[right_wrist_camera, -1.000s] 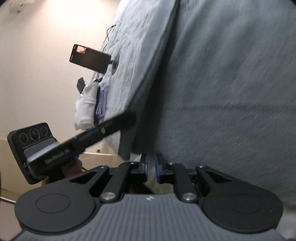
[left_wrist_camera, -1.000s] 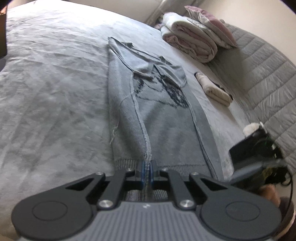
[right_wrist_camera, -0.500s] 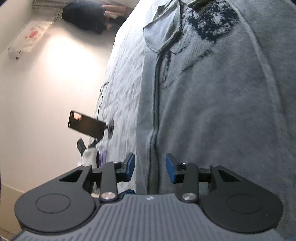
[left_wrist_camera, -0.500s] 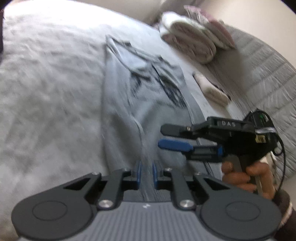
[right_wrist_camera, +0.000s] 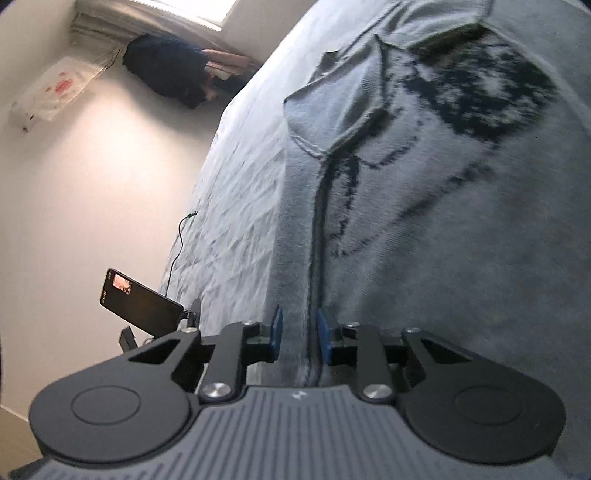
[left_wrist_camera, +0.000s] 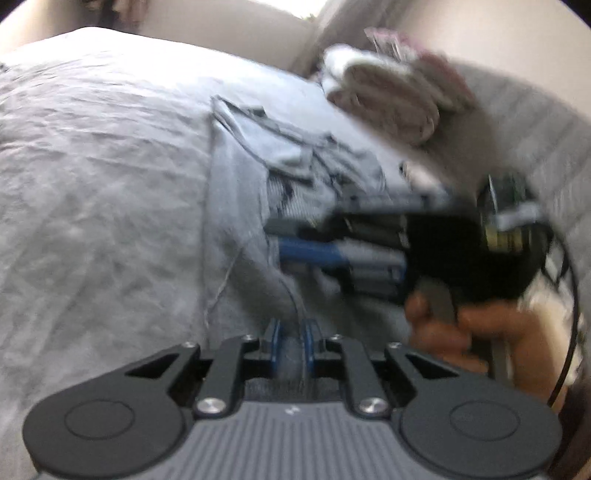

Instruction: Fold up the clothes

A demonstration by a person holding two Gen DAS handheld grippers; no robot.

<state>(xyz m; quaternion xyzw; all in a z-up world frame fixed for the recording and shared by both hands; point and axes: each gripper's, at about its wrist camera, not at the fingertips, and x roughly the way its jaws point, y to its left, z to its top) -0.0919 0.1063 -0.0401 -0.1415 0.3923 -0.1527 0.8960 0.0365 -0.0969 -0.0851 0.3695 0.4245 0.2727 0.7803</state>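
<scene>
A wide bed [left_wrist_camera: 96,192] with a wrinkled grey cover fills the room. Folded pale bedding [left_wrist_camera: 388,99] is stacked at its far corner against a quilted grey headboard [left_wrist_camera: 535,122]. Bright window light [right_wrist_camera: 207,9] falls on plain white walls [right_wrist_camera: 92,192].

Black hand-held gripper [right_wrist_camera: 298,334], blue pads [right_wrist_camera: 276,328], silver screws.

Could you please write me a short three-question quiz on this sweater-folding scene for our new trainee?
1. True or false: the grey sweater lies on a bed.
2. What sits between the pads of the right hand-held gripper? A) a sock B) a sweater fold C) nothing
3. Which device stands propped beside the bed in the right wrist view?

Key: 1. True. 2. B. 3. A phone with its screen lit.
</scene>
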